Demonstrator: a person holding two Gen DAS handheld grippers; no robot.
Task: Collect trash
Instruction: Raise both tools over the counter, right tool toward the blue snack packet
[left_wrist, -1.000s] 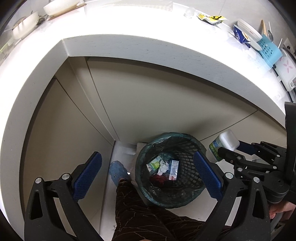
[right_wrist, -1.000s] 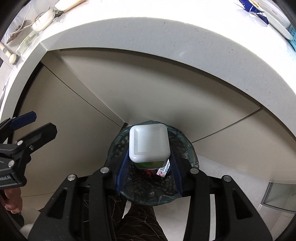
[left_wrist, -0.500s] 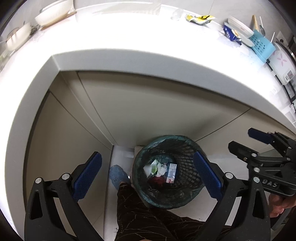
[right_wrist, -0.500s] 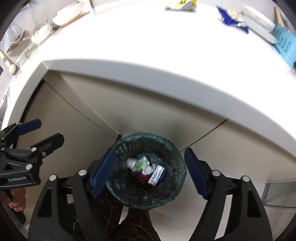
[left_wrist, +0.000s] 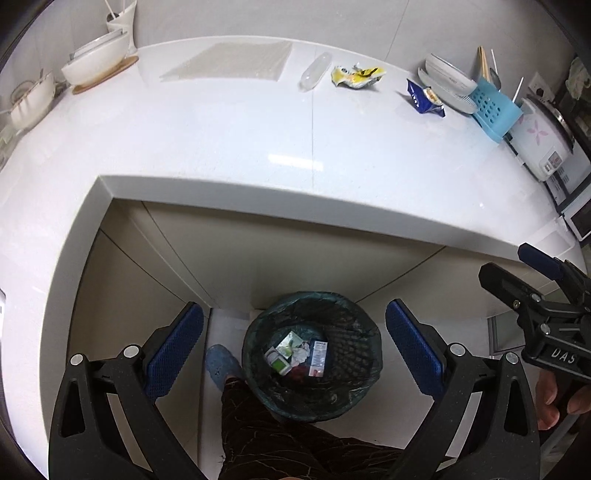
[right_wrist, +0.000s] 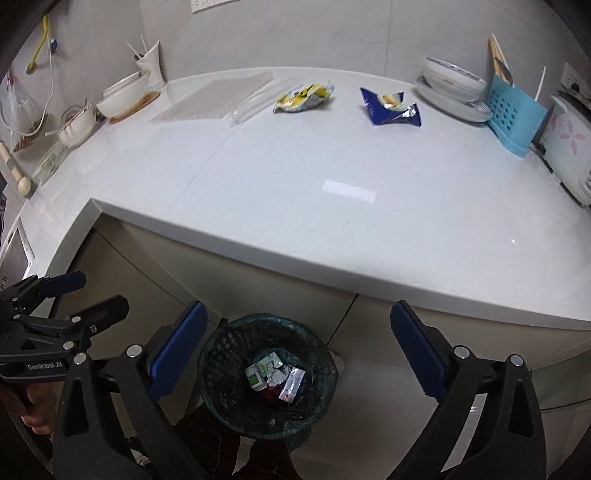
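A dark mesh trash bin (left_wrist: 360, 336) (right_wrist: 221, 354) with a green liner stands on the floor below the counter edge. It holds a white bottle with a green label (left_wrist: 279, 363) (right_wrist: 256, 380), crumpled paper and small cartons. My left gripper (left_wrist: 294, 350) is open and empty above the bin. My right gripper (right_wrist: 293, 360) is open and empty above the bin too. On the white counter (left_wrist: 258, 140) (right_wrist: 314, 177) lie a yellow wrapper (left_wrist: 356, 75) (right_wrist: 304, 96), a blue wrapper (left_wrist: 423, 98) (right_wrist: 389, 107) and a clear plastic bottle (left_wrist: 314, 70) (right_wrist: 255, 103).
White bowls (right_wrist: 123, 98) and a utensil cup (right_wrist: 149, 66) stand at the counter's back left. Stacked plates (right_wrist: 452, 88), a blue rack (right_wrist: 513, 114) and a rice cooker (right_wrist: 569, 147) stand at the right. A translucent mat (right_wrist: 214, 96) lies at the back. My leg and slipper (left_wrist: 221, 363) are beside the bin.
My right gripper opened and let go of the white bottle, which now lies in the bin. Both grippers have risen, so the countertop has come into view.
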